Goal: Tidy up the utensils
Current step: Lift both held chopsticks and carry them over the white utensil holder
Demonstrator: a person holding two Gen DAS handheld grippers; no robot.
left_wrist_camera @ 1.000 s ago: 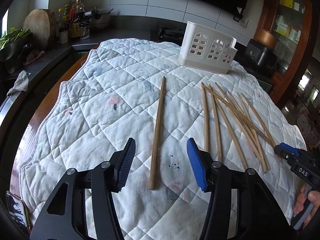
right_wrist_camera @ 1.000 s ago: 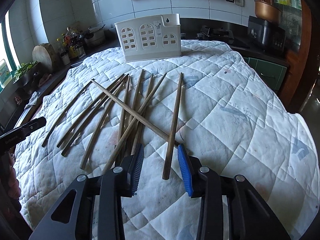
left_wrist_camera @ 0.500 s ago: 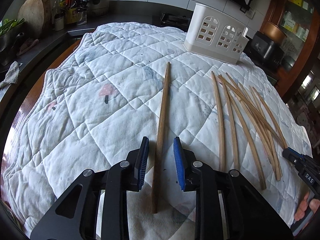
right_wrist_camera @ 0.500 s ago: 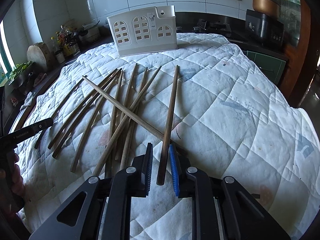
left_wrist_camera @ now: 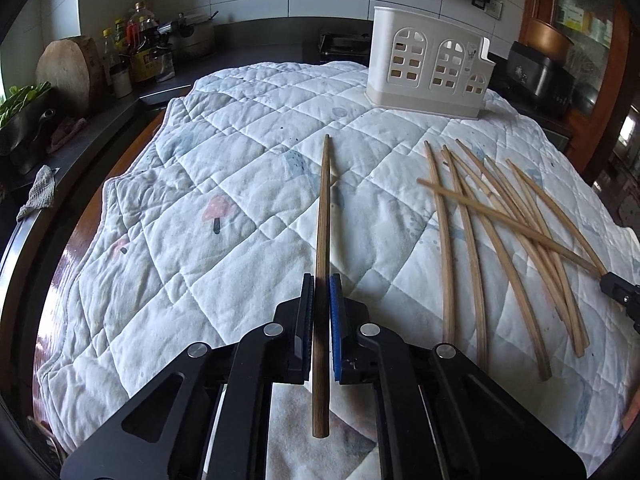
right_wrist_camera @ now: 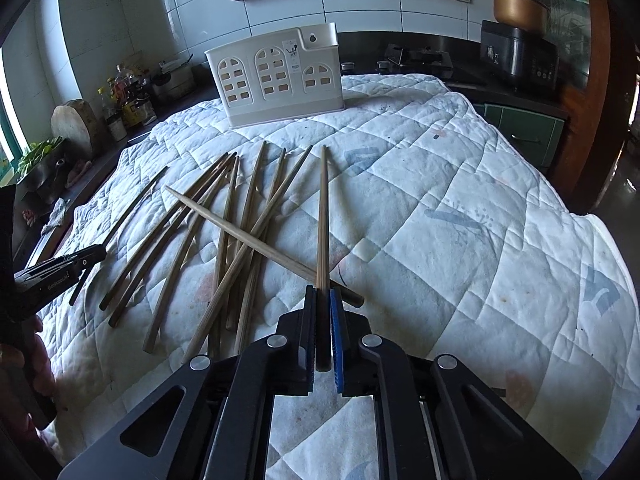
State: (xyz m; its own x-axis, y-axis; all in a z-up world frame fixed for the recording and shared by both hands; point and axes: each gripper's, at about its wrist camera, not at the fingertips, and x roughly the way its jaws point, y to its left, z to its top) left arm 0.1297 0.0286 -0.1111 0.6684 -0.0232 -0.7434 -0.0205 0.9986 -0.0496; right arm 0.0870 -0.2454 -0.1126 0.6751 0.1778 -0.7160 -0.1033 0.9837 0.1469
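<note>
Left tongs (left_wrist_camera: 321, 300) just closed, pinching lone chopstick (left_wrist_camera: 323, 216); right tongs (right_wrist_camera: 322, 312) likewise pinching a chopstick (right_wrist_camera: 322, 216) beside pile (right_wrist_camera: 224, 240).

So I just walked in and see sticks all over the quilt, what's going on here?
A person is sorting wooden chopsticks with a handheld claw in each hand. The left claw has shut on a lone brown chopstick; the right claw has shut on another beside the loose pile. The white plastic utensil holder stands behind them on the white quilted cloth.
</note>
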